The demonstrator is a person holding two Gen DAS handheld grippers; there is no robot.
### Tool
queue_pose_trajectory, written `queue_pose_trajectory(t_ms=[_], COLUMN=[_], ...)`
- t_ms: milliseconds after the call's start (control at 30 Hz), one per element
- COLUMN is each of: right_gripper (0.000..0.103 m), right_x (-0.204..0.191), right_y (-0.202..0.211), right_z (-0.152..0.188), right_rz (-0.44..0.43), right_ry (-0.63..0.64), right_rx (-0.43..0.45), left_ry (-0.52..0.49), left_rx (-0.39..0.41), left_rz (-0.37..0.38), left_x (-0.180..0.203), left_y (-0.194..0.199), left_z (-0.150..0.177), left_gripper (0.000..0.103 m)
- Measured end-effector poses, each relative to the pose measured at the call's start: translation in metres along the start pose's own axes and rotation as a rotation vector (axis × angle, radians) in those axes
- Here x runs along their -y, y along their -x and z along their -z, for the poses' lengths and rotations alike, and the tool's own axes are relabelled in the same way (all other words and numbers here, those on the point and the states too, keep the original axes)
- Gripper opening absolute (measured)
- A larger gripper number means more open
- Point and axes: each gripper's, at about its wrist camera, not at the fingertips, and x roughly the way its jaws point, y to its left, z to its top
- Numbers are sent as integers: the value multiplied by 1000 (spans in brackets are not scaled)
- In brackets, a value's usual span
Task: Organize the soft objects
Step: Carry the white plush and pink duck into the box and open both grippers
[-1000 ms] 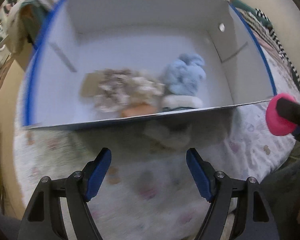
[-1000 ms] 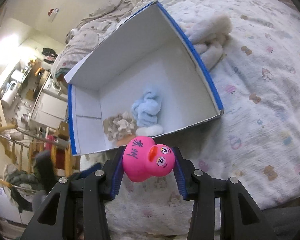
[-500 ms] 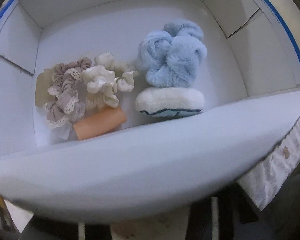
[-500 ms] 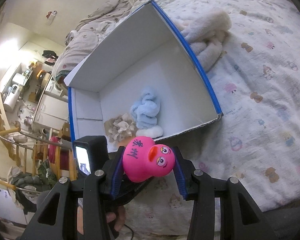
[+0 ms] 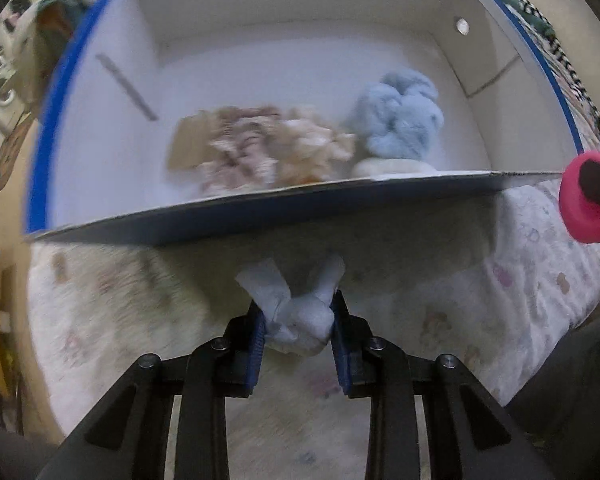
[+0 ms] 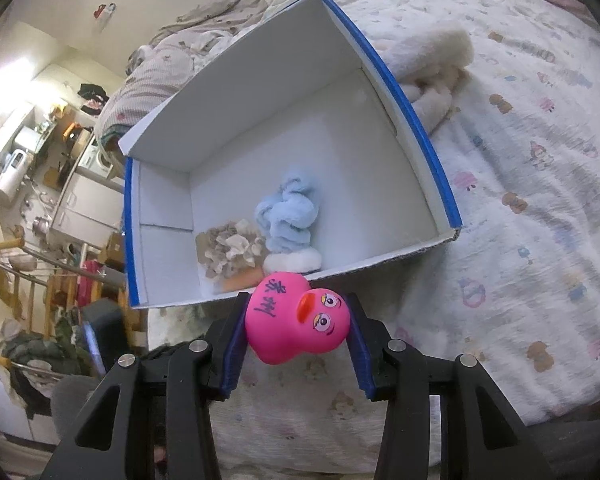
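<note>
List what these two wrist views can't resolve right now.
- Left wrist: beige lace scrunchies motion-blurred; count unclear.
- Left wrist: pale blue crumpled cloth in left hand-held gripper, identity unclear.
- Right wrist: orange cylindrical item mostly hidden by white cardboard box's near wall.

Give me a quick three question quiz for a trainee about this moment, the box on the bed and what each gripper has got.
1. True or false: the right gripper is shut on a pink rubber duck.
2. Which item lies inside the white box? A) a fluffy light-blue scrunchie B) a green ball C) a book
3. Fill in: the left gripper clamps a pale crumpled ____ in front of the box's near wall.

Key: 1 true. 2 A. 3 cloth; it sits between both pads, outside the box, above the printed bedsheet.
</note>
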Motion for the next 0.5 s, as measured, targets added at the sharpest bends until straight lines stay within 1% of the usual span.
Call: queue_pose_trajectory(t_ms=[167,333,367,433,500], right_gripper=[48,48,48,48,48], right_x=[-2,-9,-11,-16,-19], right_y=[3,10,11,13,12], right_z=[4,9,10,12,15], right_rz=[19,14,13,14,9], right_ry=[24,50,59,74,81], right_rx=[13,36,40,46,45], left_ry=[34,43,51,64,74], left_rx=[56,123,130,137,147], left_rz=[-19,-25,-19,-9,-3], left_x=[-13,-23,-24,-29,-26], left_y=[43,88,94,101,105], left_z=[6,13,18,14,7], left_gripper=[27,27,27,27,27])
